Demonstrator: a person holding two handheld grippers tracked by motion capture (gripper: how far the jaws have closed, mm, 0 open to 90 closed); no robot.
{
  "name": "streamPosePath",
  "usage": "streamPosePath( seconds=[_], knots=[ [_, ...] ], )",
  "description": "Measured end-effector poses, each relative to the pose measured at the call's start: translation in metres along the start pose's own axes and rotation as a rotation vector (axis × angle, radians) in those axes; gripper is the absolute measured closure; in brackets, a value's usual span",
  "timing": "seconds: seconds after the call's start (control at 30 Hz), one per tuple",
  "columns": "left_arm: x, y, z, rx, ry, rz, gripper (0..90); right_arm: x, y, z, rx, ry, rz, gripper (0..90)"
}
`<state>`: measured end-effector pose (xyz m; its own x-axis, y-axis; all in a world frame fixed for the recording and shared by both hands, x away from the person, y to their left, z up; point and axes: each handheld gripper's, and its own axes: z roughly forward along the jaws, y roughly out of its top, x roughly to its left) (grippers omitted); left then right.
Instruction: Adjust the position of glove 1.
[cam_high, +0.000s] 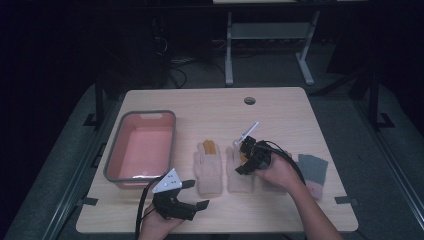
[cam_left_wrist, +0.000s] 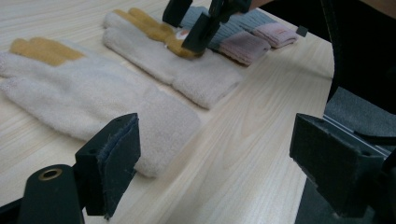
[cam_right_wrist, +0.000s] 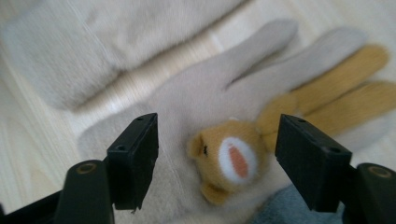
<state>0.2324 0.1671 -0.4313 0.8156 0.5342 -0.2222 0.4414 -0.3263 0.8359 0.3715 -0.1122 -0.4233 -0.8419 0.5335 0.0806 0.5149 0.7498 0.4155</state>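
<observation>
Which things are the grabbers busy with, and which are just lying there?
Probably in use:
- right gripper, open, poised over the bear-face glove

Just lying about, it seems:
- other cream glove
- grey and pink gloves
- pink tub
- left gripper, open, holding nothing

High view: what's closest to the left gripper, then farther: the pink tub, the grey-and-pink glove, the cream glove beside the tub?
From the left gripper:
1. Cream fuzzy glove with yellow fingers, just ahead.
2. Pink plastic tub with grey rim, ahead-left, barely farther.
3. Grey-and-pink knitted glove, far right.
</observation>
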Motion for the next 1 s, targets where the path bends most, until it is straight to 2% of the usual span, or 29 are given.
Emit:
streamPosePath(
  seconds=[0.17,0.27,0.33,0.67,0.93,1.0],
  knots=[
    [0.0,0.0,-0.001,-0.003,0.002,-0.003,16.3,0.001,-0.001,0.012,0.054,-0.023,-0.016,38.7],
    [0.0,0.0,0.0,-0.002,0.002,-0.003,16.3,0.001,-0.003,0.015,0.063,-0.054,-0.025,48.0],
    [0.0,0.001,0.0,-0.001,0.003,-0.003,16.3,-0.001,-0.004,0.015,0.066,-0.056,-0.023,51.0],
    [0.001,0.0,-0.002,-0.013,0.01,-0.011,16.3,-0.002,-0.004,0.014,0.065,-0.065,-0.017,57.8],
    [0.003,0.0,-0.002,-0.011,0.013,-0.021,16.3,-0.003,-0.004,0.005,0.034,-0.042,-0.002,59.6],
    [0.003,0.0,-0.002,-0.013,0.015,-0.022,16.3,-0.002,-0.003,0.002,0.04,-0.047,-0.006,59.7]
  ],
)
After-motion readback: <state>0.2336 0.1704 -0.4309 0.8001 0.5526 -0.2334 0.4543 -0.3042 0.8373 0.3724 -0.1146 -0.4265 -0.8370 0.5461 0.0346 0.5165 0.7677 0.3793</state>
